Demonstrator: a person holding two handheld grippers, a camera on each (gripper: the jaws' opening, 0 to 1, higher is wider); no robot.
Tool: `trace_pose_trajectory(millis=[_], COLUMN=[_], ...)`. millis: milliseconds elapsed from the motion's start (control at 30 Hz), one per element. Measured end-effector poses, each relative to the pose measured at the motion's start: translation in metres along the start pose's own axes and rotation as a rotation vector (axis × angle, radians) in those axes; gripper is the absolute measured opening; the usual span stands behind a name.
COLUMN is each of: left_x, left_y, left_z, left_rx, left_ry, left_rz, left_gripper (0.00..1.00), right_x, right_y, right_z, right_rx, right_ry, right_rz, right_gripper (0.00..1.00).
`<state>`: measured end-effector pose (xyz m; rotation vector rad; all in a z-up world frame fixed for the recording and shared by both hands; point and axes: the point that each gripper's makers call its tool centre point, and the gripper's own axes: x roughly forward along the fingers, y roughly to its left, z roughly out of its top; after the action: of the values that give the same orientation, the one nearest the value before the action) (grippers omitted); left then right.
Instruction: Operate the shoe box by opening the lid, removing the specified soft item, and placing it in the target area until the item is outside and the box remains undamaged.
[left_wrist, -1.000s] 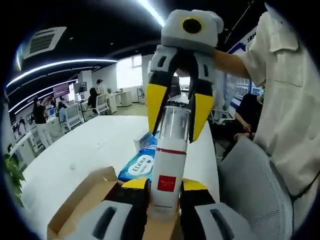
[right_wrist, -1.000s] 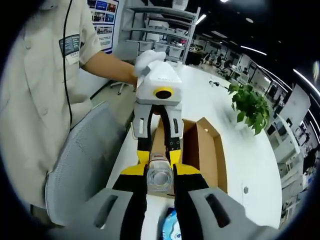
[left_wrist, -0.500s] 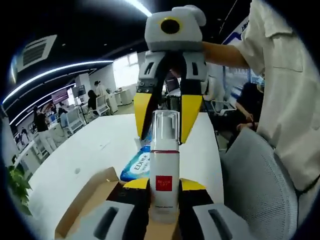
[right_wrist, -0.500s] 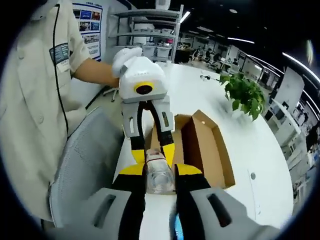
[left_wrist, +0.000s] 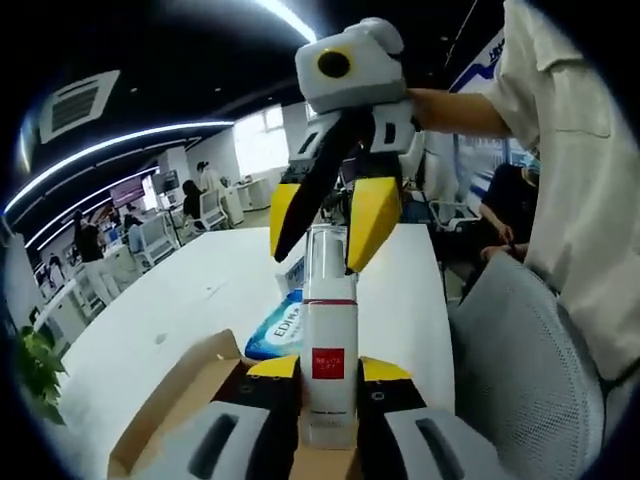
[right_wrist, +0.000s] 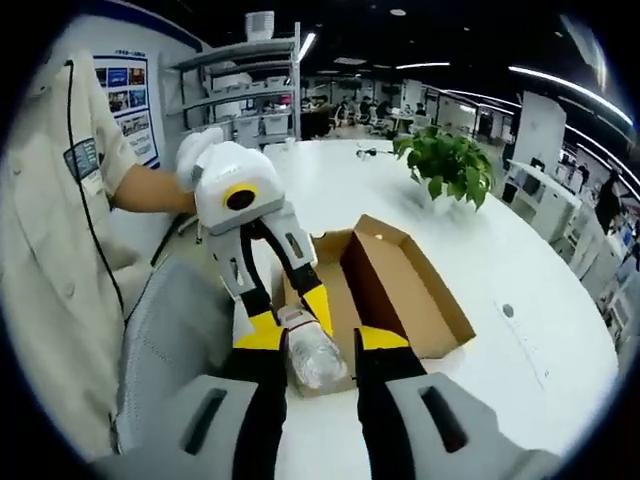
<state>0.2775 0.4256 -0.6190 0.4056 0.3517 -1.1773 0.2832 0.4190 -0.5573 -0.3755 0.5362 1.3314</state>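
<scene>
Open-plan office space stretches behind a long white worktop (right_wrist: 480, 250), with ceiling light strips, shelving, seated people far off and a potted plant (right_wrist: 447, 165) at the far side. On the worktop sits the shoe box (right_wrist: 400, 290), a brown cardboard box with its lid already folded back and its inside open.

A white bottle (left_wrist: 329, 340) with a clear cap and a small red label is held in the air above the box, between the two grippers. In the left gripper view, the left gripper (left_wrist: 329, 368) has its yellow-tipped fingers clamped on the lower body of the bottle, which stands upright between them. The right gripper (left_wrist: 325, 215) comes in from above, its fingers straddling the clear cap; they look slightly apart from it on at least one side. In the right gripper view, the cap end of the bottle (right_wrist: 310, 352) lies between that gripper's own fingers (right_wrist: 255, 332), closer to the left one, with a gap beside the right one, so the fingers appear to be apart (not gripping).

Beyond the fingers of the left gripper, a blue and white soft pack (left_wrist: 288, 328) lies on the worktop just past the box. A grey mesh chair (left_wrist: 520, 370) and a person in a pale shirt stand to the side.

The step in hand seems to be a handover or release of the bottle after lifting it out. Next, one gripper needs sole, secure hold before carrying the bottle to the worktop beside the box, clear of the cardboard walls.
</scene>
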Motion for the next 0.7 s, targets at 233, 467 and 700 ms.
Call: trace_pose_trajectory(millis=[233, 467, 700], left_x=[-0.002, -0.002, -0.005], left_y=[0.009, 0.010, 0.014], left_z=[-0.002, -0.005, -0.002], left_rx=[0.036, 0.075, 0.123], left_ry=[0.007, 0.010, -0.006], left_rz=[0.055, 0.092, 0.134], left_gripper=[0.20, 0.20, 0.20], right_x=[-0.005, 0.004, 0.013], right_y=[-0.012, -0.010, -0.005], right_z=[-0.006, -0.017, -0.021], right_rx=[0.166, 0.288, 0.371], right_ry=[-0.008, 0.003, 0.014], right_rz=[-0.047, -0.041, -0.028], right_gripper=[0.25, 0.26, 0.23])
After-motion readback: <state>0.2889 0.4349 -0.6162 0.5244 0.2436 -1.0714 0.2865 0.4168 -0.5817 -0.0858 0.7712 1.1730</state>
